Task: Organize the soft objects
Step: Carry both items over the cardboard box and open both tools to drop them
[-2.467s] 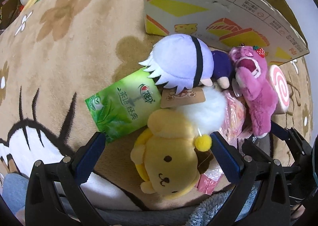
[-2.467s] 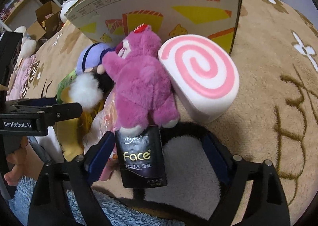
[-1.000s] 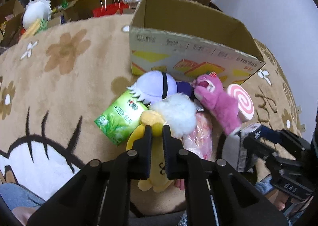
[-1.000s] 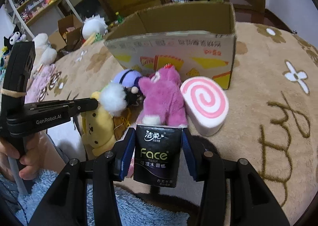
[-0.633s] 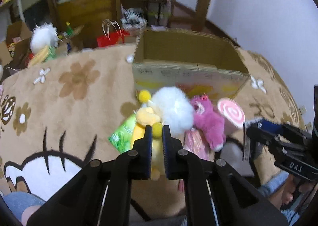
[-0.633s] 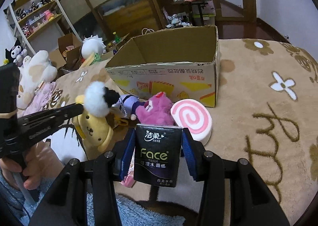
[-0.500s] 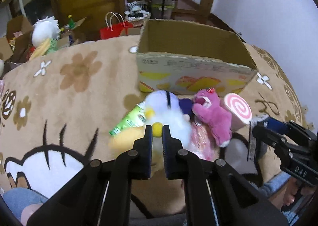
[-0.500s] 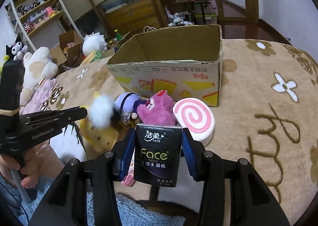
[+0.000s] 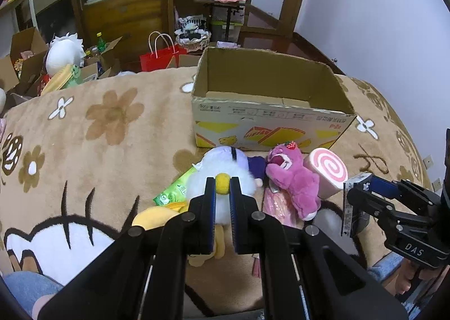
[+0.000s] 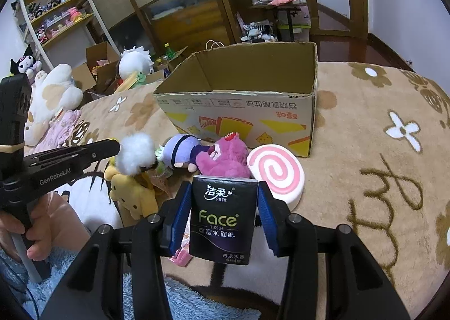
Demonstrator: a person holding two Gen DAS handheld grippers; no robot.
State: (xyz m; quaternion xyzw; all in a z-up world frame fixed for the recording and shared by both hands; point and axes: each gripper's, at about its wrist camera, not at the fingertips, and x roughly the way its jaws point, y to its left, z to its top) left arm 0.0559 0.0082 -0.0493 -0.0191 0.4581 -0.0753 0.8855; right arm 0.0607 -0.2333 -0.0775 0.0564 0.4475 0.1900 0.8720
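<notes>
Cluttered room with wooden furniture

A pale wall (image 9: 379, 24) rises right of the fingers; ahead stand wooden cabinets (image 9: 121, 10), and a toy-filled shelf (image 10: 59, 19) lies far left.

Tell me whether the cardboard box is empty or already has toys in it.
Empty, as far as visible: the cardboard box stands open-topped, showing only bare walls and floor. The floor just behind its near wall is hidden.

The blanket (image 9: 118, 134) was tan with brown flowers and white blossoms. The box (image 9: 270, 126) bore yellow shapes. The bear (image 10: 225, 159) was magenta, the cushion (image 10: 277, 171) a pink-and-white swirl, the tissue pack (image 10: 222, 218) black, the dog (image 10: 132, 193) yellow.
</notes>
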